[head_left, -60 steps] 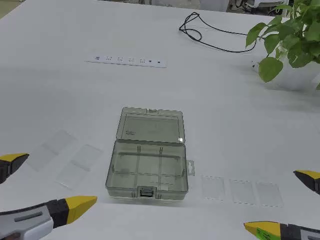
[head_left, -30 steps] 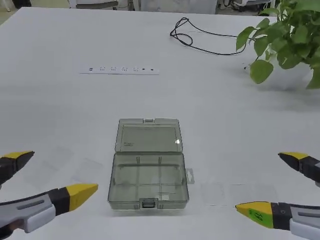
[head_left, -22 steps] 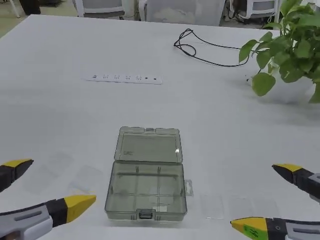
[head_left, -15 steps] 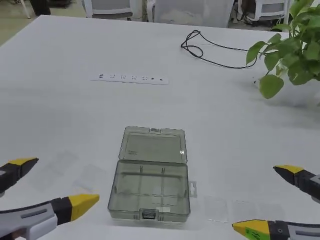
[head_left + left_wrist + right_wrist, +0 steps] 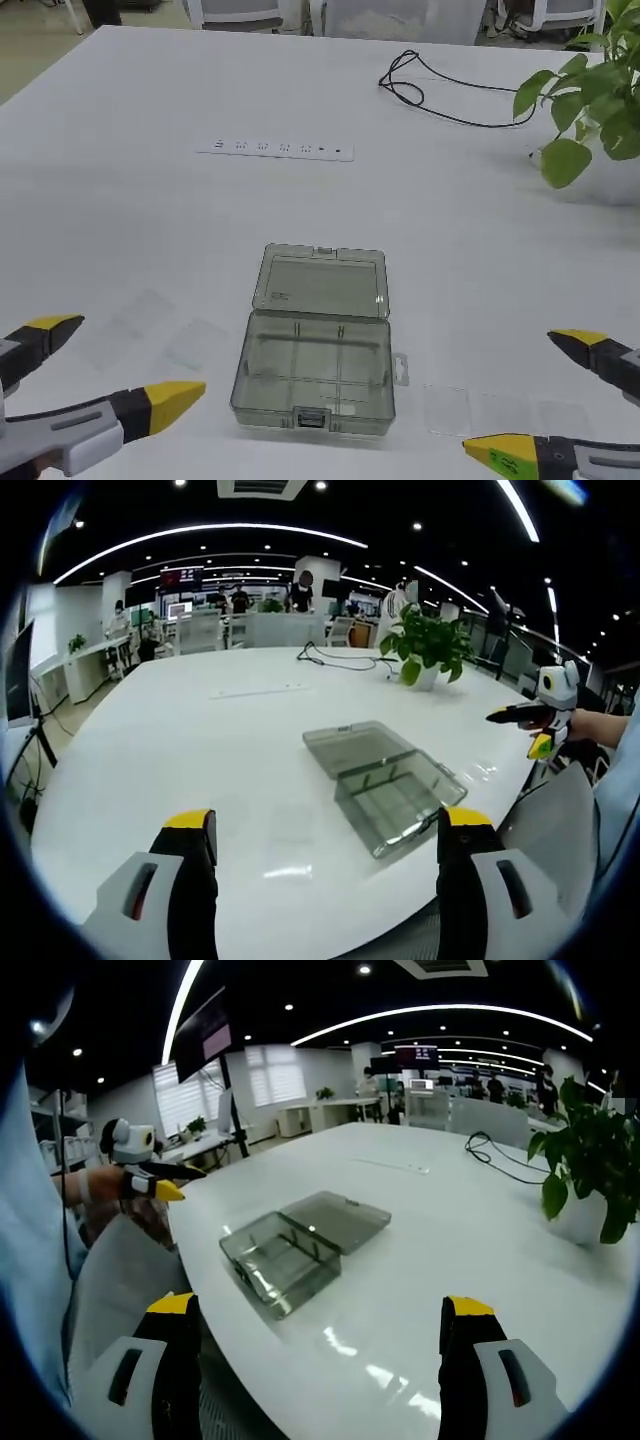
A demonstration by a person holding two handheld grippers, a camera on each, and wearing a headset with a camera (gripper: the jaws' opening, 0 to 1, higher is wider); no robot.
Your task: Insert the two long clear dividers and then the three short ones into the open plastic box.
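An open smoky clear plastic box [image 5: 312, 375] lies at the table's near middle, its lid [image 5: 320, 281] folded back flat. Two long clear dividers [image 5: 135, 312] [image 5: 196, 343] lie flat to its left. Three short dividers [image 5: 447, 408] [image 5: 500, 412] [image 5: 560, 418] lie in a row to its right. My left gripper [image 5: 115, 360] hovers open, near and left of the long dividers, holding nothing. My right gripper [image 5: 533, 392] is open over the short dividers' near side. The box [image 5: 395, 790] shows ahead of the left gripper [image 5: 326, 820], and the box [image 5: 280, 1255] ahead of the right gripper [image 5: 320, 1305].
A white power strip [image 5: 275, 149] lies farther back on the white table [image 5: 130, 220]. A black cable [image 5: 440, 85] loops at the far right, beside a potted plant [image 5: 590, 95]. Office chairs and desks stand beyond the table.
The head view has shifted, so the box sits a little further right in the picture. Both grippers stay open near the front edge. Box and dividers have not moved.
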